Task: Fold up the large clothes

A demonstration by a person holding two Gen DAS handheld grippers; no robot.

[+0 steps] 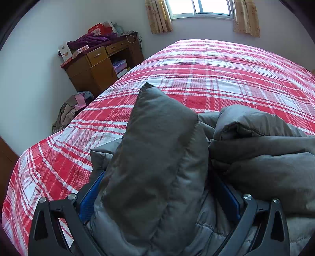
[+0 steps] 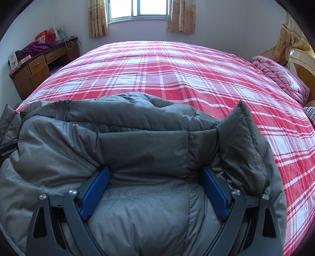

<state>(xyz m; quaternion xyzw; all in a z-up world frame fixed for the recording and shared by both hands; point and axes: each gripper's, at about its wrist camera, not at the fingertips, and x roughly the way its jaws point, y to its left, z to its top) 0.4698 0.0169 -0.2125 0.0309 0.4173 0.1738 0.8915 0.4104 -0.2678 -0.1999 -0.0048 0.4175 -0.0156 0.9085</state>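
A grey puffer jacket (image 1: 256,149) lies bunched on the near part of a bed with a red and white plaid cover (image 1: 196,74). My left gripper (image 1: 157,189) stands wide, with a thick padded fold of the jacket (image 1: 155,149) filling the gap between its blue pads (image 1: 90,198). In the right wrist view the jacket (image 2: 118,141) fills the lower half. My right gripper (image 2: 155,177) stands wide with the jacket's folded edge between its blue pads (image 2: 96,189). A corner of the jacket (image 2: 242,141) sticks up at the right. The fingertips are buried in fabric.
A wooden desk (image 1: 98,65) with boxes and a purple garment stands left of the bed, with a pile of clothes (image 1: 72,108) on the floor. A pink quilt (image 2: 281,78) lies at the bed's right end by a headboard (image 2: 299,63). A curtained window (image 2: 137,9) is beyond.
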